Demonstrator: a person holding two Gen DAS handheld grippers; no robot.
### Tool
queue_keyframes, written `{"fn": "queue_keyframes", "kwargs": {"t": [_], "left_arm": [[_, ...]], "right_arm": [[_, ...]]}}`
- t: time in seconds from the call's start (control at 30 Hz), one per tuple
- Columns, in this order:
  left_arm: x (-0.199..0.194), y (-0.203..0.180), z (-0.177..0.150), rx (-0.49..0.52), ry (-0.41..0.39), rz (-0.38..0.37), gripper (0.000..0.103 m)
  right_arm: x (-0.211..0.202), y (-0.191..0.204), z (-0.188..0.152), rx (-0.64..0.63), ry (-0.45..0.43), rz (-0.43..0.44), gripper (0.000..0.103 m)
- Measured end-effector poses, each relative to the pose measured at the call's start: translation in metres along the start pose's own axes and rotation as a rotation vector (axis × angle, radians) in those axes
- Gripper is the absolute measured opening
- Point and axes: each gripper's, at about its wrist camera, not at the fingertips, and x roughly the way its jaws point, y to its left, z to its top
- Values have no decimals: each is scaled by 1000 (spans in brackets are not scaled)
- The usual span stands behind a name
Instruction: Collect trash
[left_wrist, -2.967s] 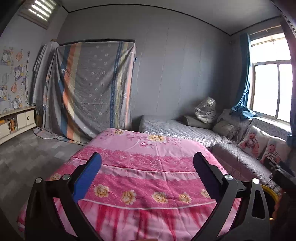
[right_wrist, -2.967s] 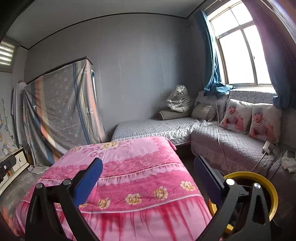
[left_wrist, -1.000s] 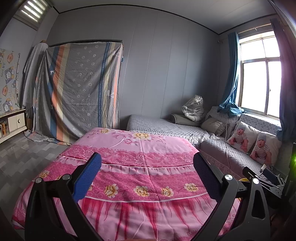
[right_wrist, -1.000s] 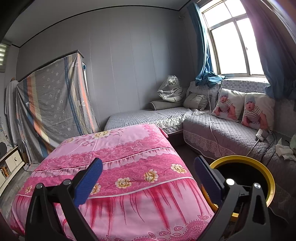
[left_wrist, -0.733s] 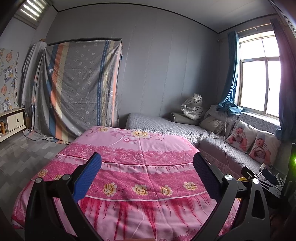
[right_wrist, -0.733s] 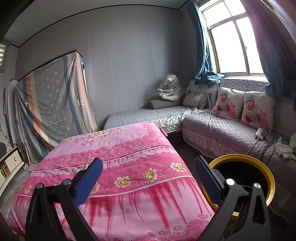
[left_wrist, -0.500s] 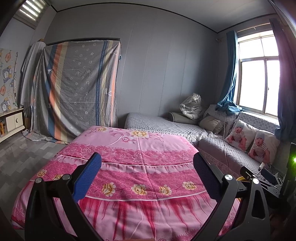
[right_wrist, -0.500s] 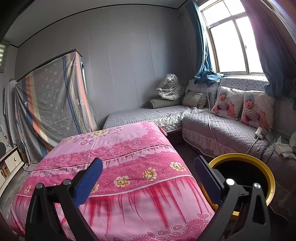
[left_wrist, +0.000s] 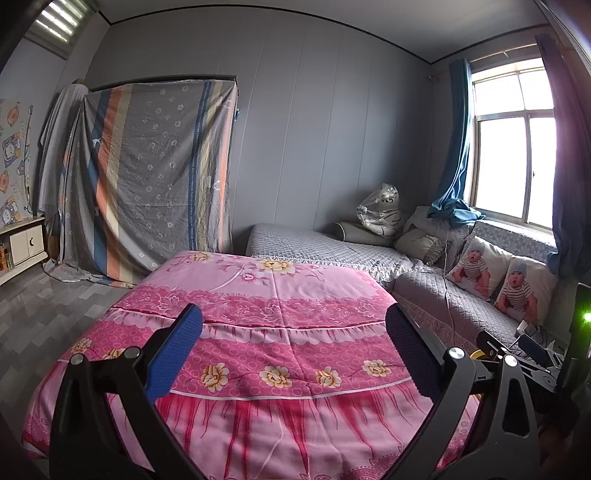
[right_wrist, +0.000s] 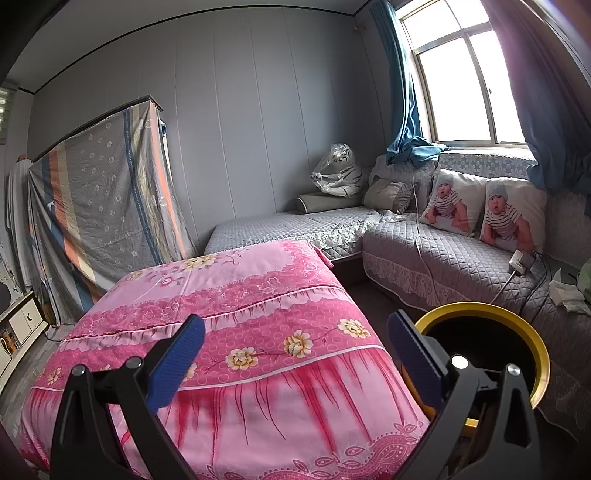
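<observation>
Your left gripper (left_wrist: 293, 334) hangs spread wide with nothing between its blue pads (left_wrist: 173, 354), aimed across the pink flowered bedspread (left_wrist: 266, 332). Your right gripper (right_wrist: 295, 341) is just as wide apart and grasps nothing; it too looks over the bedspread (right_wrist: 236, 325), from nearer the foot corner.

In the right wrist view, the bin (right_wrist: 532, 343), black inside with a yellow rim, stands on the floor at about 4 o'clock, just beside the foot corner of the bed and partly behind your right finger (right_wrist: 413, 358). In the left wrist view only a sliver of that yellow rim (left_wrist: 476, 355) shows at 4 o'clock, behind the right finger.

At 3 o'clock in the right wrist view, crumpled white paper (right_wrist: 567, 293) lies on the grey quilted sofa (right_wrist: 443, 258), near the frame's edge and beyond the bin. A white charger block (right_wrist: 519, 263) with its cables sits on the sofa seat near the paper, below the two baby-print pillows (right_wrist: 484, 212).

At 1 o'clock a plastic-wrapped soft toy (right_wrist: 338, 171) rests in the corner. A striped sheet (left_wrist: 147, 177) hangs draped at 10 o'clock in the left wrist view.
</observation>
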Motion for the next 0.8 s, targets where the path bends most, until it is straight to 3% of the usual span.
{"fn": "queue_keyframes", "kwargs": {"t": [0.8], "left_arm": [[5,4,-3,-25,11,-20,95]], "right_arm": [[1,-1,-5,9,11,-7,96]]}}
